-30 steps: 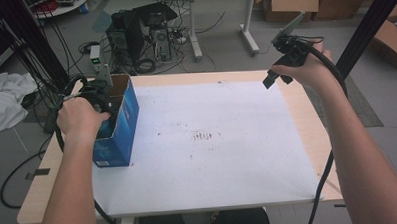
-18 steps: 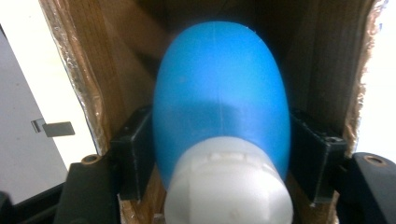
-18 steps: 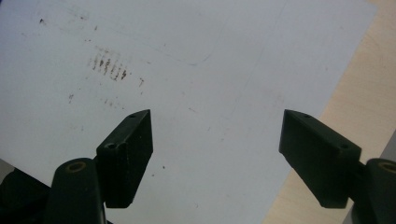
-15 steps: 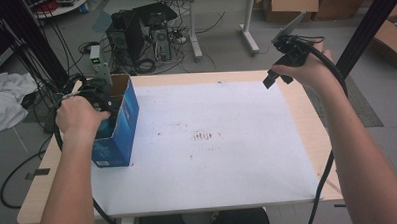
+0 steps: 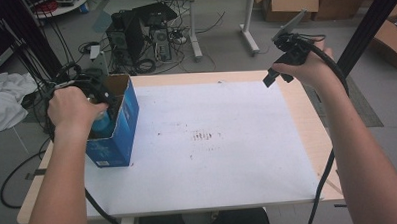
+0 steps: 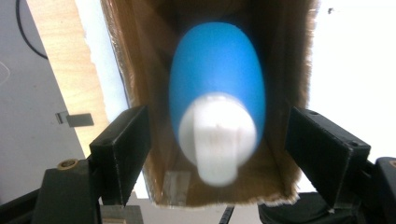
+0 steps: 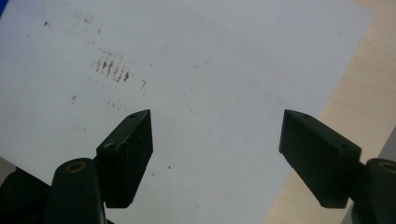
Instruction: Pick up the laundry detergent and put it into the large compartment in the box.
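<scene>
Blue cardboard forms the open-topped box (image 5: 118, 126) that stands upright at the left edge of the white sheet (image 5: 212, 141) covering the wooden table (image 5: 307, 133). Inside the box stands a blue bottle (image 6: 217, 84) with a white cap (image 6: 215, 135), its cap towards the opening; in the left gripper view the bottle is blurred but sits between the box's brown inner walls. The left gripper (image 6: 217, 149) hangs directly above the box mouth, its jaws spread wide, one on each side of the bottle and apart from it, gripping nothing. In the high view the left hand (image 5: 73, 106) covers that gripper over the box's left half.

The right gripper (image 5: 274, 79) is held in the air well to the right of the box, above the far right corner of the sheet, in the right hand (image 5: 312, 68). Its jaws also stand wide apart and empty, looking down on the sheet's brown smudges (image 7: 111, 68), which lie right of the box.
</scene>
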### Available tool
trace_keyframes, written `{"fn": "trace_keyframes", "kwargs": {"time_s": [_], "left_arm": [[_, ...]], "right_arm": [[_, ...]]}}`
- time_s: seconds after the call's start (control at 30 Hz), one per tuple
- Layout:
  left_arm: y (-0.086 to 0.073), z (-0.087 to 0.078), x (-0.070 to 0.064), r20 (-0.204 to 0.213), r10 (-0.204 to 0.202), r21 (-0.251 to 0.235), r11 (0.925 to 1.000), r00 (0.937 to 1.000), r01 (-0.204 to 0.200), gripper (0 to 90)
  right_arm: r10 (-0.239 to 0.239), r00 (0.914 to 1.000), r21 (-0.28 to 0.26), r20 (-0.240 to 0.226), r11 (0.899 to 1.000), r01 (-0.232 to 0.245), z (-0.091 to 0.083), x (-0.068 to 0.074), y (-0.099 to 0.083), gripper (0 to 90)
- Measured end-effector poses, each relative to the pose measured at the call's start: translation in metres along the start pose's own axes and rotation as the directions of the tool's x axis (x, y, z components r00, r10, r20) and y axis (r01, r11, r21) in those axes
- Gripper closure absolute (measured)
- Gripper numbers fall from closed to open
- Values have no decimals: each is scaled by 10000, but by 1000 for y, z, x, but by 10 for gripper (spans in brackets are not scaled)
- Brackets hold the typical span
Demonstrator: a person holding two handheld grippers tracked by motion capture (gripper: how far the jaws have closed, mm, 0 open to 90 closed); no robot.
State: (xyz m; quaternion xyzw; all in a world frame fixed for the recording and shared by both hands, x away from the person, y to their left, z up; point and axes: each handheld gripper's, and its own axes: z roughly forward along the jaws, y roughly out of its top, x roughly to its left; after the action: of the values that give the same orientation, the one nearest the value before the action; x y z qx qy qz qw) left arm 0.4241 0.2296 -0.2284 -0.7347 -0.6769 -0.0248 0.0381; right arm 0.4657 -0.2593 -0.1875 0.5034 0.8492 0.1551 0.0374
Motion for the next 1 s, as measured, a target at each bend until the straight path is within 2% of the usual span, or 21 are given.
{"fn": "trace_keyframes", "kwargs": {"time_s": [0.1, 0.27, 0.43, 0.57, 0.73, 0.83, 0.93, 1.0], "left_arm": [[-2, -8, -4, -25, 230, -122, 9997, 9997, -231, 213], [-7, -25, -19, -191, 732, -377, 9966, 9971, -738, 194], [-10, -41, -37, -239, 1255, -600, 9901, 9918, -1268, 186], [-12, -50, -54, -288, 1725, -788, 9815, 9846, -1742, 180], [-14, -57, -75, -277, 2382, -980, 9659, 9708, -2398, 168], [-15, -58, -90, -351, 2787, -1066, 9538, 9597, -2809, 162], [-16, -58, -108, -325, 3281, -1164, 9369, 9441, -3296, 158], [-16, -56, -118, -357, 3462, -1213, 9296, 9375, -3480, 156]], "right_arm": [[-18, 10000, -1, -46, 10000, 18, -1, 1, 0, 261], [-36, 10000, 3, -79, 10000, 36, -1, 2, 0, 261], [-66, 10000, 42, -49, 10000, 66, -2, 3, -1, 261], [-6, 10000, -12, -7, 10000, 6, -6, 3, -2, 261], [26, 10000, -38, 28, 10000, -26, -10, 4, -3, 261], [42, 10000, -13, 50, 10000, -42, -11, 4, -3, 261], [2, 10000, -20, 66, 10000, -2, -12, 4, -3, 261], [9, 10000, -13, 71, 10000, -9, -13, 5, -2, 261]]}}
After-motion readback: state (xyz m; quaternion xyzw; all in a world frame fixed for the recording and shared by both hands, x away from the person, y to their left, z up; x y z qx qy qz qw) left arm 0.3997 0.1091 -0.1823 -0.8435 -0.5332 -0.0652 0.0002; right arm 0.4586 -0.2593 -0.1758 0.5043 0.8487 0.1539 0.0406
